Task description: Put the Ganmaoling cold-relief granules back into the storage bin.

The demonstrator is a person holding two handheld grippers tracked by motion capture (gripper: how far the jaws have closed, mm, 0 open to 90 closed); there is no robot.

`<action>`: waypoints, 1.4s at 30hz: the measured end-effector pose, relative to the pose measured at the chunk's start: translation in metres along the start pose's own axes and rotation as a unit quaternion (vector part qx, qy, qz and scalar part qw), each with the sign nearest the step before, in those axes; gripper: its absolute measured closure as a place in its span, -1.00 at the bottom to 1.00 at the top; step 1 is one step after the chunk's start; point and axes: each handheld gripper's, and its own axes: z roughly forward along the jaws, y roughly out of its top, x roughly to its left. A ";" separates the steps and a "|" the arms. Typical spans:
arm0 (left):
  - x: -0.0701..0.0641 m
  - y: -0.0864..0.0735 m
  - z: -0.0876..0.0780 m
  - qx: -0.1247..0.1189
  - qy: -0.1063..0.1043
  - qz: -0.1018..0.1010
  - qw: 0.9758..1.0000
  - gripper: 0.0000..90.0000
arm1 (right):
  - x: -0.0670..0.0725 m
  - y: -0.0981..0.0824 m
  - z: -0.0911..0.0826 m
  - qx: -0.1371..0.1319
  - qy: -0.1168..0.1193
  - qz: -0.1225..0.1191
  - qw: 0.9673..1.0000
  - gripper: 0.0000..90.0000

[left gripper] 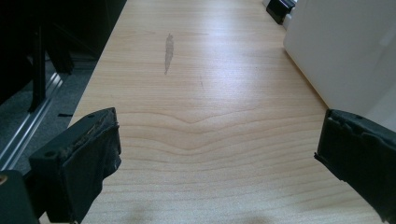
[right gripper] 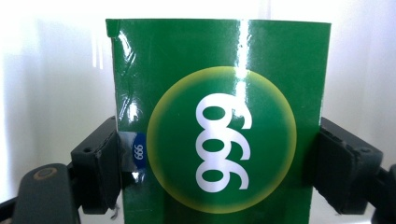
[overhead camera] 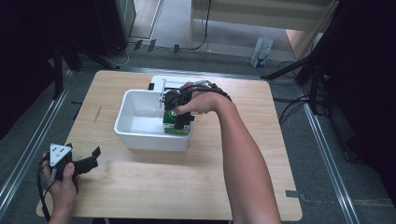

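My two hands, each with a gripper

My left gripper (overhead camera: 88,157) sits low near me in my left hand (overhead camera: 63,179), jaws wide apart. My right arm (overhead camera: 243,154) reaches far forward, and my right gripper (right gripper: 217,158) points down, jaws squeezing something between them.

A pale wooden table (overhead camera: 140,182) fills mid-frame, a dark streak (left gripper: 168,52) on its left part. Behind it, upper right, a white bag (overhead camera: 261,51) stands on grey floor (overhead camera: 322,158), black cables (overhead camera: 289,109) trailing nearby
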 end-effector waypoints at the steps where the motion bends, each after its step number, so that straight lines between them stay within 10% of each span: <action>1: 0.000 0.000 0.000 0.000 0.000 0.000 1.000 -1.00 | 0.000 0.000 0.002 0.002 0.000 -0.002 1.000 -0.65; 25: 0.000 0.000 0.000 0.001 0.000 -0.003 1.000 -1.00 | 0.002 0.006 0.033 0.052 0.003 0.011 0.999 -0.67; 42: 0.000 0.000 0.000 0.001 -0.001 0.000 1.000 -1.00 | 0.002 -0.004 -0.023 -0.024 -0.027 0.068 0.997 -1.00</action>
